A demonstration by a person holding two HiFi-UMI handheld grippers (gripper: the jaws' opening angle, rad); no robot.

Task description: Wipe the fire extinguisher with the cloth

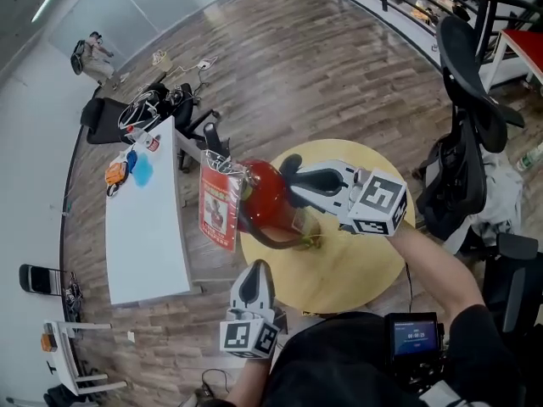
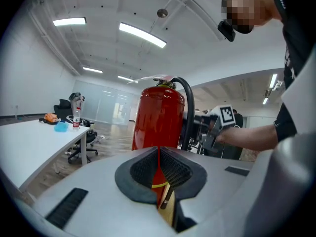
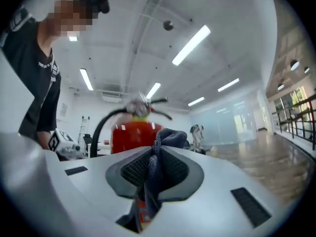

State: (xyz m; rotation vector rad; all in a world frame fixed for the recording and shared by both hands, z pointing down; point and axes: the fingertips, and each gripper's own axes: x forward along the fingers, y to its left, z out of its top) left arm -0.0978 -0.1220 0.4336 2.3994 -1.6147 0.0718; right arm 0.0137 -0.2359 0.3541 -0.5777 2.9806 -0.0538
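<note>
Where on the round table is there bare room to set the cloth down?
The round table is bare on its near half, between the fire extinguisher and the person. Its far left is crowded: the extinguisher, its hose, and the right gripper shut on the cloth. The white table is bare at its near end.

No wording can be read anywhere. The red-and-white tag (image 1: 219, 203) hanging on the fire extinguisher (image 1: 267, 195) carries print too small to make out — and so does the lit blue screen (image 1: 413, 335) at the person's chest.
</note>
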